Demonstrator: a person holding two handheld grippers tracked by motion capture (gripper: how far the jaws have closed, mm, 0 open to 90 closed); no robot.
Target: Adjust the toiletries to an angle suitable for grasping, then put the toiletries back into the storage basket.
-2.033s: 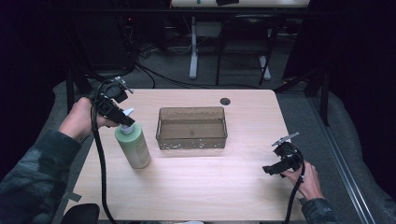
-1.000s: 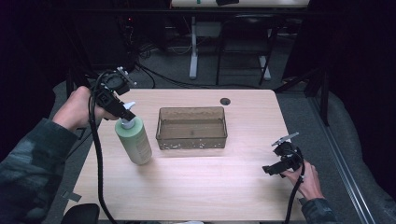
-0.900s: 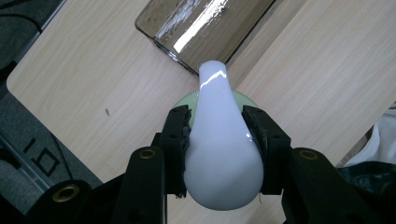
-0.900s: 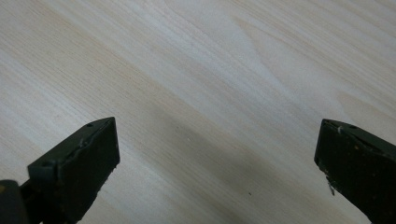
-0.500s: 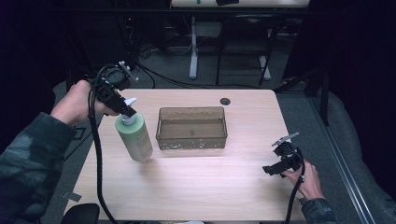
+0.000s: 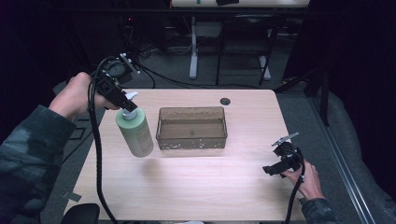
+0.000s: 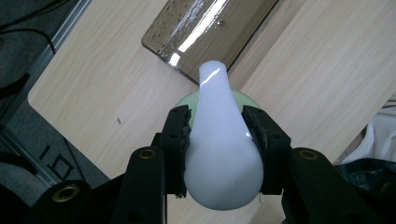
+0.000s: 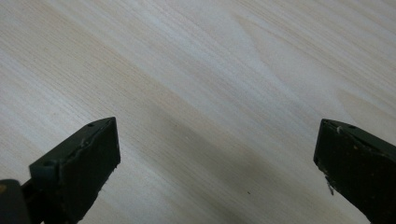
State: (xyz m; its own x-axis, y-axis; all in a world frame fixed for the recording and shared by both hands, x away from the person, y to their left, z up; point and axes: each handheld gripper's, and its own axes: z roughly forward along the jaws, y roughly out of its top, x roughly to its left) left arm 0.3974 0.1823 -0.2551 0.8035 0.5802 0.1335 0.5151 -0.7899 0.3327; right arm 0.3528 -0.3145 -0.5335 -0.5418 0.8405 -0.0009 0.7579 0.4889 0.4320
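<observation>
A pale green pump bottle (image 6: pixel 136 131) hangs tilted just above the table's left side, its base near the wood. My left gripper (image 6: pixel 122 100) is shut on its white pump head (image 7: pixel 219 135), with the green shoulder (image 7: pixel 243 99) peeking out below. A clear brown rectangular bin (image 6: pixel 192 127) sits right of the bottle, seen again as the bin (image 7: pixel 205 32) beyond the pump tip. My right gripper (image 6: pixel 276 167) rests low at the table's right front, open, its jaws wide apart over bare wood (image 8: pixel 210 102).
A small dark round grommet (image 6: pixel 225 101) sits at the table's far edge. Black cables trail from both grippers; the left one hangs down past the table's left edge. Desk legs and cables stand on the floor beyond.
My left gripper has lifted the bottle by its pump head and carried it slightly right and up, tilting it. The right gripper has stayed put.
</observation>
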